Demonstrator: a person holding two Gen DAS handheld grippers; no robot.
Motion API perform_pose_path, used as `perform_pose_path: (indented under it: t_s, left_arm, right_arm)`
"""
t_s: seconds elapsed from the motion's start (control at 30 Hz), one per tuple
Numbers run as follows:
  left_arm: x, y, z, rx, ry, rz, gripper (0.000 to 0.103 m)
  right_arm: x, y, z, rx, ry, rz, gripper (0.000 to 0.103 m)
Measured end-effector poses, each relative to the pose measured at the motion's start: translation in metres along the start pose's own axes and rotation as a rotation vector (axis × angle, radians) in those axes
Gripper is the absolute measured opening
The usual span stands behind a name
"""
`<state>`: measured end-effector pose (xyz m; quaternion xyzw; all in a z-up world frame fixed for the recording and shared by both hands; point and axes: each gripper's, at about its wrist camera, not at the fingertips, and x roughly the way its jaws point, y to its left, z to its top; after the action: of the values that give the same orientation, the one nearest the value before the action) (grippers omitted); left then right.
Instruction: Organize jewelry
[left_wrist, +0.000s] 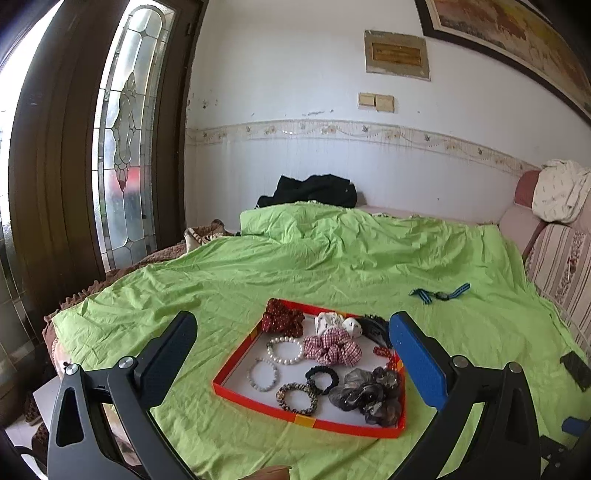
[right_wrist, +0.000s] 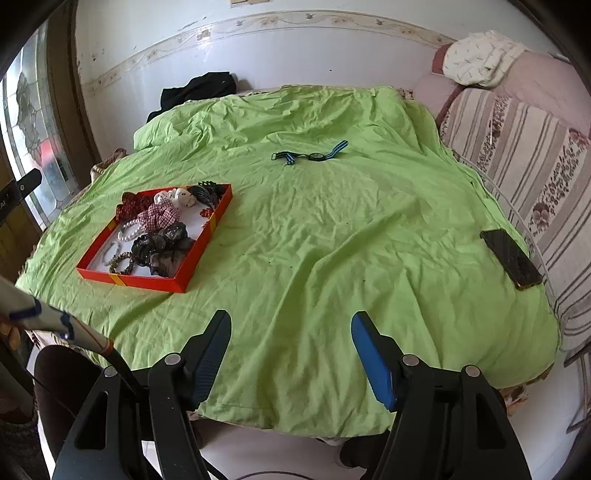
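Observation:
A shallow red tray (left_wrist: 236, 363) (right_wrist: 147, 282) lies on the green bedcover (left_wrist: 332, 266) (right_wrist: 332, 229). It holds several scrunchies, among them a red checked one (left_wrist: 332, 347) and a dark sheer one (left_wrist: 365, 395) (right_wrist: 162, 247), plus a pearl bracelet (left_wrist: 284, 350) and other bead bracelets. A watch with a blue striped strap (left_wrist: 439, 293) (right_wrist: 312, 155) lies alone on the cover beyond the tray. My left gripper (left_wrist: 295, 343) hovers open just in front of the tray, with nothing between its fingers. My right gripper (right_wrist: 291, 345) is open over bare cover near the bed's front edge, right of the tray.
A dark phone (right_wrist: 511, 258) (left_wrist: 576, 369) lies near the bed's right edge beside a striped floral headboard cushion (right_wrist: 524, 155). Black clothing (left_wrist: 310, 192) (right_wrist: 195, 90) is bunched at the far wall. A glass-panelled door (left_wrist: 125, 147) stands to the left. A person's sleeve (right_wrist: 44, 317) shows at lower left.

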<state>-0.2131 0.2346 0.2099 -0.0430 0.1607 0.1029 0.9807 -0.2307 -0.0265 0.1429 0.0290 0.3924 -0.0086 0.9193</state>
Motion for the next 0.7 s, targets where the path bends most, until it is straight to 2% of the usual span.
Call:
perform_pose_path:
  t_s: [0.17, 0.37, 0.53, 0.7]
  left_arm:
    - [0.0, 0.018, -0.006, 0.015, 0.059, 0.022, 0.103]
    - [-0.003, 0.046, -0.025, 0.038, 0.133, 0.13, 0.103]
    - [0.006, 0.059, -0.035, 0.054, 0.198, 0.18, 0.103]
    - [0.021, 0.053, -0.04, 0.042, 0.263, 0.137, 0.103]
  right_arm:
    - [0.024, 0.024, 0.024, -0.057, 0.034, 0.022, 0.073]
    - [0.053, 0.07, 0.058, -0.09, 0.025, 0.125, 0.074]
    - [0.067, 0.1, 0.051, -0.115, 0.012, 0.173, 0.078]
    - [0.08, 0.097, 0.032, -0.12, 0.045, 0.131, 0.078]
